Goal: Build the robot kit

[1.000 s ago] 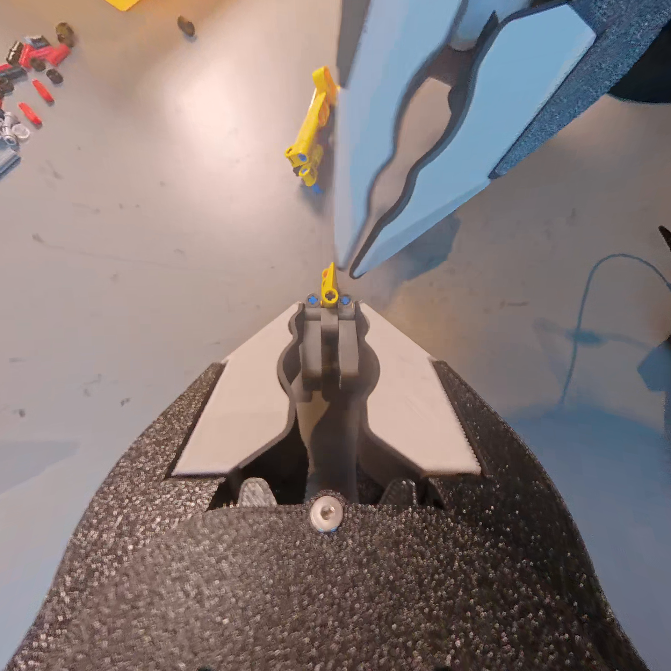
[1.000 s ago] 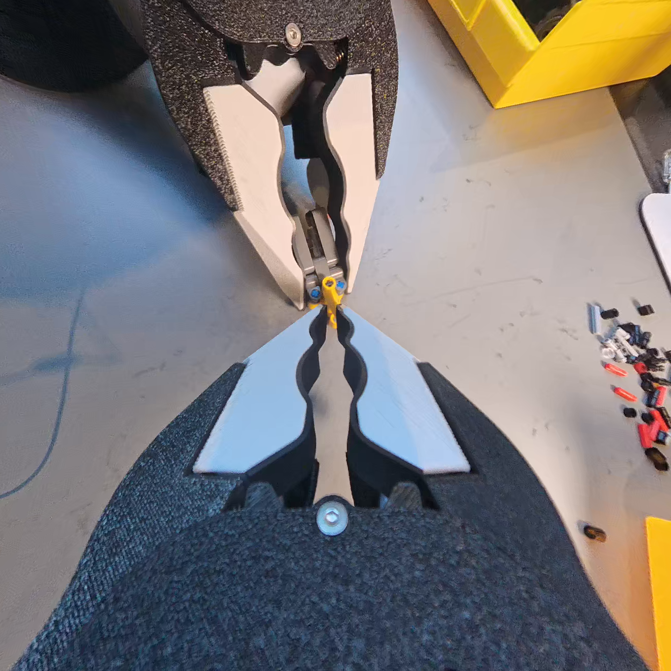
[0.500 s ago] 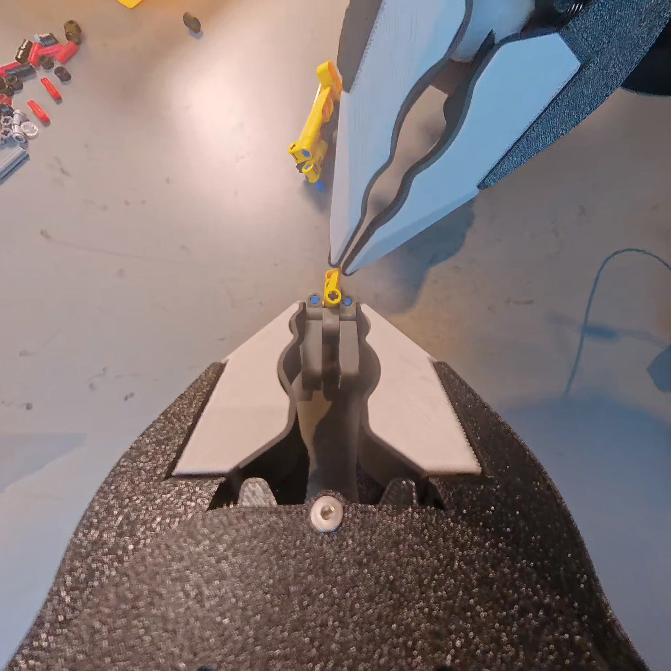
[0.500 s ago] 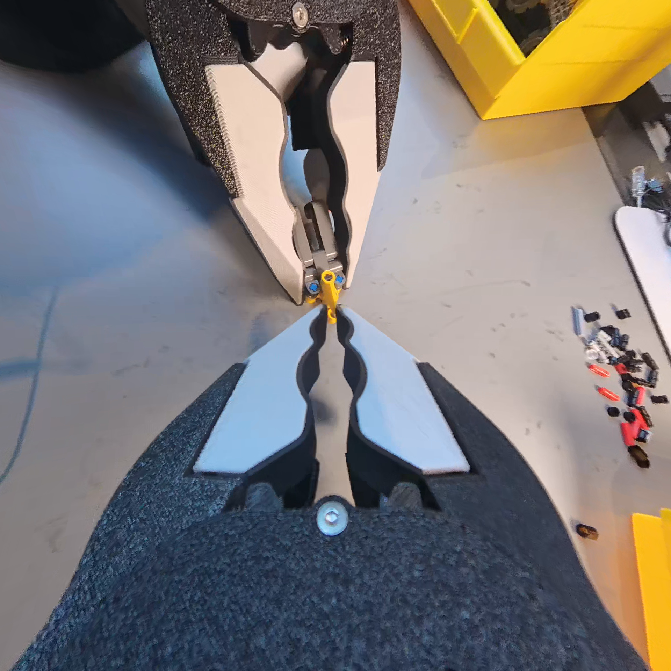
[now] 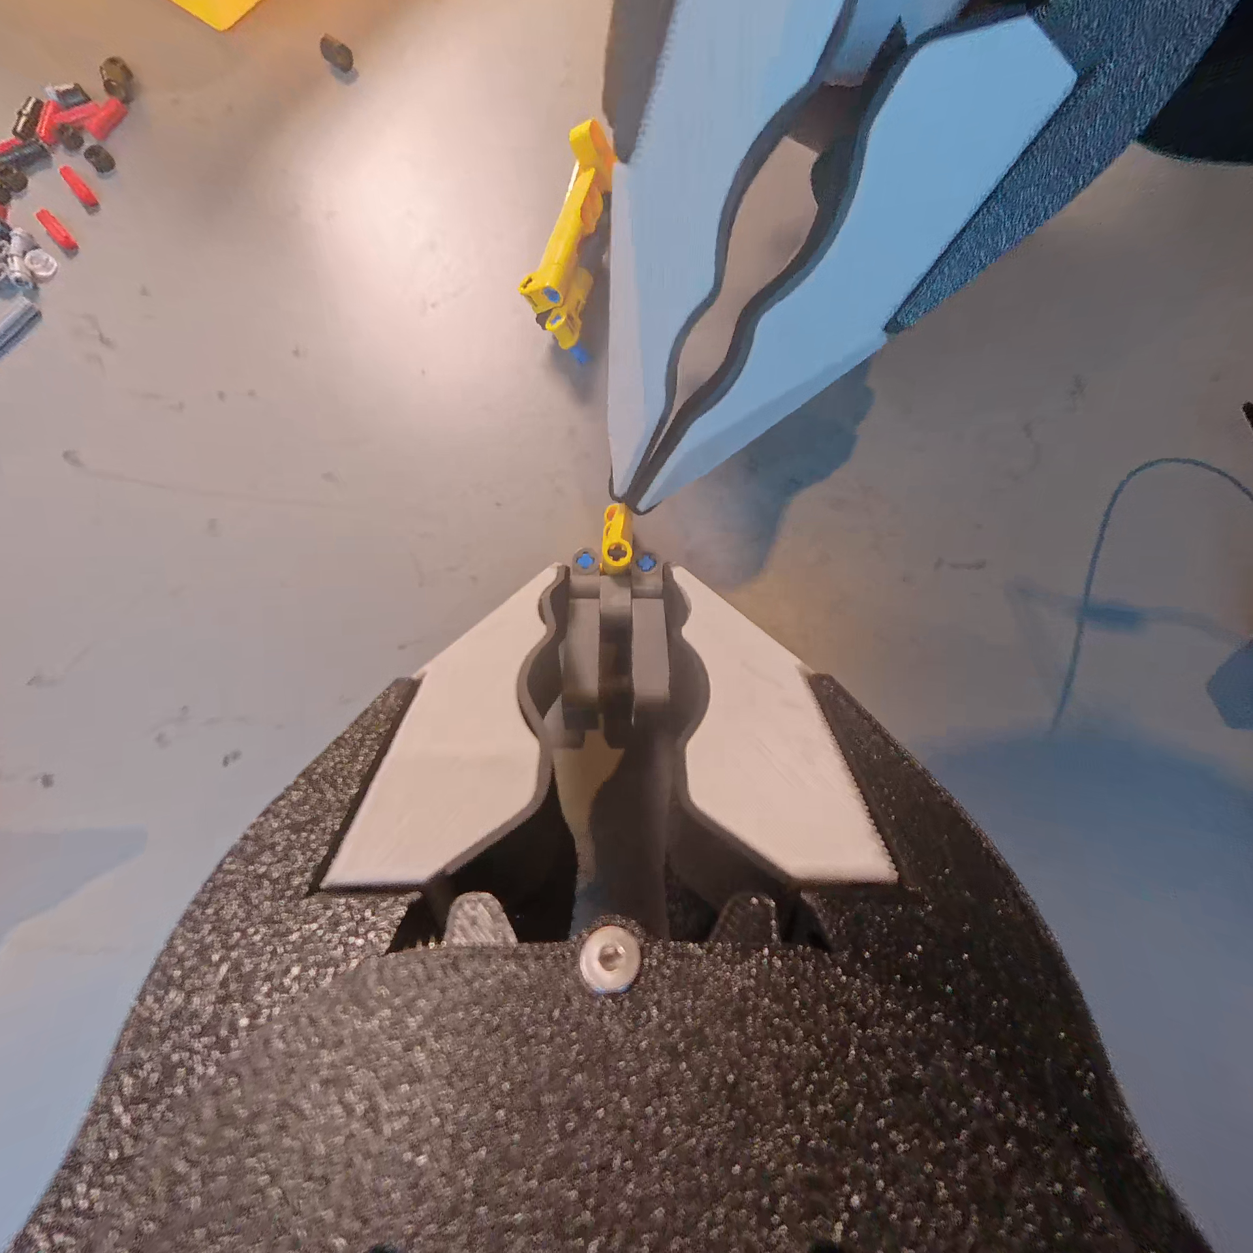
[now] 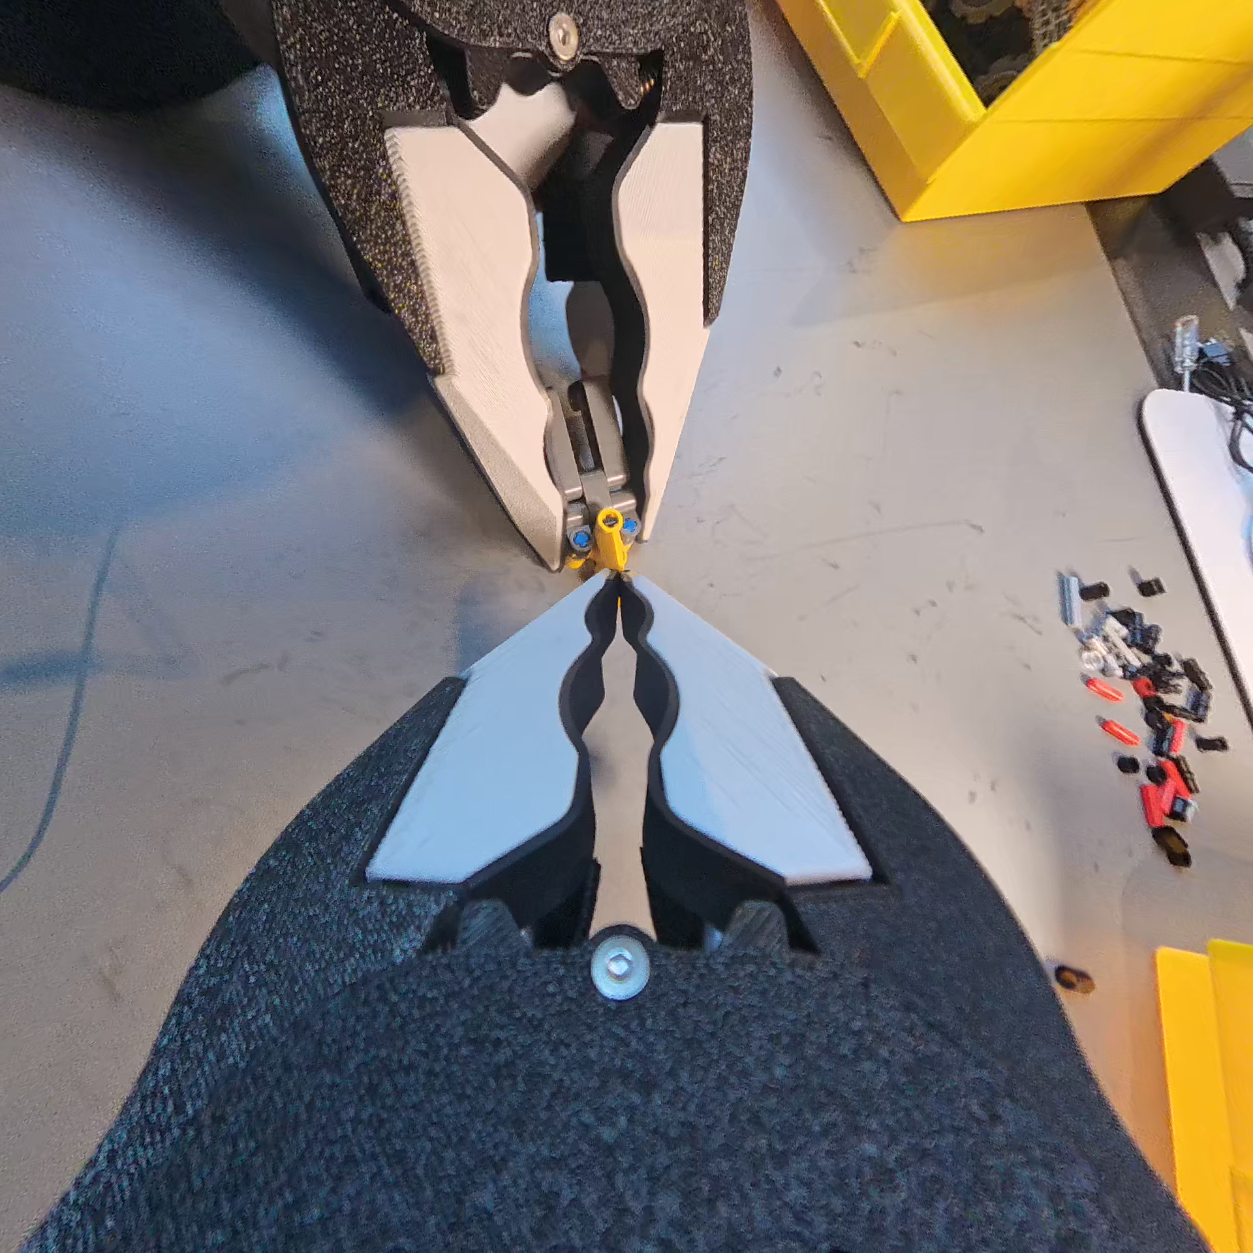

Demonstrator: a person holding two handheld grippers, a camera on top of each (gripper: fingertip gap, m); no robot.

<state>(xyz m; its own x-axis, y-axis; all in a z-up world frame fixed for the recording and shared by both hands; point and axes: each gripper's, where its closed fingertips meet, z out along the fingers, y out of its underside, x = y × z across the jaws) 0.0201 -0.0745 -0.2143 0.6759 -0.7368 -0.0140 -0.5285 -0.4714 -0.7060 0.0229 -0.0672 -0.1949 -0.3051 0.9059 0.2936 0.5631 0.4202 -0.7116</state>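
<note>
My left gripper [image 5: 613, 569] is shut on a grey beam assembly [image 5: 613, 644] with blue pins at its front end. A small yellow connector [image 5: 615, 539] sticks out of that end. My right gripper [image 6: 615, 576] faces the left one tip to tip, and its fingertips are closed on the far end of the yellow connector [image 6: 607, 542]. In the left wrist view the right gripper [image 5: 627, 498] comes down from the top. In the right wrist view the left gripper [image 6: 597, 542] holds the grey assembly [image 6: 590, 441] just above the grey table.
A larger yellow assembly [image 5: 569, 257] lies on the table behind the right gripper. Small red, black and grey parts lie in a pile [image 5: 47, 169] [image 6: 1152, 712]. A yellow bin [image 6: 1017, 102], a yellow flat piece [image 6: 1207, 1085] and a white object [image 6: 1200, 508] lie to the right. The grippers are tip to tip, or close to it. The white object [image 6: 1200, 508] sits 30 cm or so from the ends of my left fingers.
The right gripper's fingertips have closed from a small gap onto the yellow connector's end. Both grippers stay tip to tip; the views have shifted slightly.
</note>
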